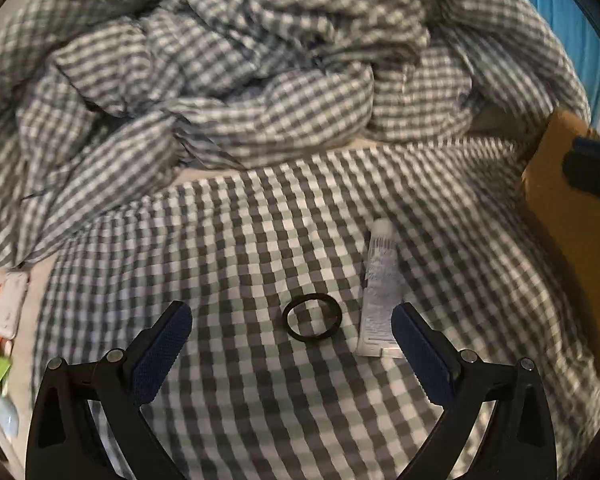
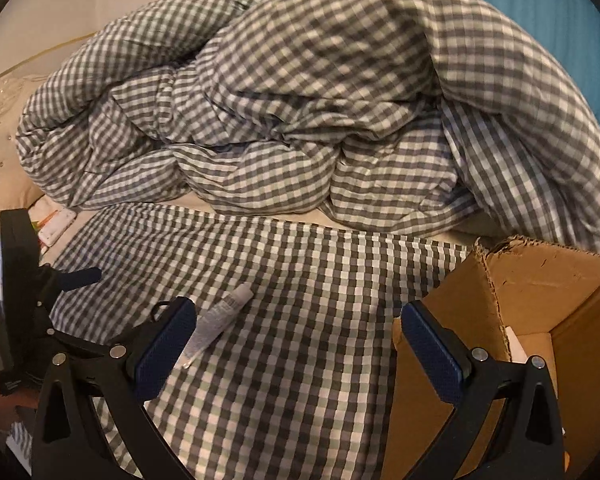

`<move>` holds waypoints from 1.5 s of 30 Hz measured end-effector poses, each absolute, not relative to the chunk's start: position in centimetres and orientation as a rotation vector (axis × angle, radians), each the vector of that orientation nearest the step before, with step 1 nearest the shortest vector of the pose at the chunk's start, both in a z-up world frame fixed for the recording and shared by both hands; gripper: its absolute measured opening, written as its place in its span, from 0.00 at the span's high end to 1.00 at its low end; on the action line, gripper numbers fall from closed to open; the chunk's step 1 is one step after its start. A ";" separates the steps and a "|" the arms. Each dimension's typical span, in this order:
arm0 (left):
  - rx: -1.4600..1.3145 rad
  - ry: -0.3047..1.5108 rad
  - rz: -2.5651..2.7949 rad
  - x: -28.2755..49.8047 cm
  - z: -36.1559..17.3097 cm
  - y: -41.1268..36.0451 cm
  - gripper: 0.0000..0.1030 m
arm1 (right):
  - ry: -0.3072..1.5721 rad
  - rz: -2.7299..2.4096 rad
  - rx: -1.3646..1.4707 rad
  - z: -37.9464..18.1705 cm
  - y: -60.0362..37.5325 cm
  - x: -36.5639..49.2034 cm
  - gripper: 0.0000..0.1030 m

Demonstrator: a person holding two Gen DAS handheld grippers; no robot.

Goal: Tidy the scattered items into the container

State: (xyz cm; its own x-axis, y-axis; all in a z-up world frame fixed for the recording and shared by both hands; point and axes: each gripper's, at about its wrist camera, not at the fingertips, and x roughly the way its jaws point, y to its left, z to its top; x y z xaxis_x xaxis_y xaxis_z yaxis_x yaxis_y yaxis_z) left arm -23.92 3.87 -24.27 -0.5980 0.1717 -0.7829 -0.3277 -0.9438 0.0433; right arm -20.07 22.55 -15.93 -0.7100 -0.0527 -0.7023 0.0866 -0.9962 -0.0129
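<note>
Left gripper (image 1: pixel 292 344) wide open, empty; black ring (image 1: pixel 312 317) lower centre, tube (image 1: pixel 378 292) just beside. Right gripper (image 2: pixel 298 340) wide open, empty; cardboard box (image 2: pixel 540 300) lower right, contents unclear.

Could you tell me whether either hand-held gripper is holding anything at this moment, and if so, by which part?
Nothing is held. The left hand-held gripper is open above the black ring and tube; the right hand-held gripper is open and empty.
</note>
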 end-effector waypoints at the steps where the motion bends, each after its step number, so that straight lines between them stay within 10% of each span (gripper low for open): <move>1: -1.244 0.251 2.564 -24.4 -24.8 3.8 0.05 | 0.066 -2.836 1.167 -16.2 22.6 -20.3 0.00; 18: -1.320 0.163 2.478 -26.3 -29.0 4.5 0.49 | 0.058 -2.816 1.176 -17.7 22.2 -21.6 0.00; 25: -1.320 0.122 2.482 -26.5 -28.6 4.6 0.96 | 0.052 -2.815 1.177 -17.8 22.2 -21.6 0.00; 45: -1.227 0.052 2.647 -22.8 -23.0 -1.1 0.97 | 0.059 -2.685 1.257 -20.5 16.2 -22.6 0.00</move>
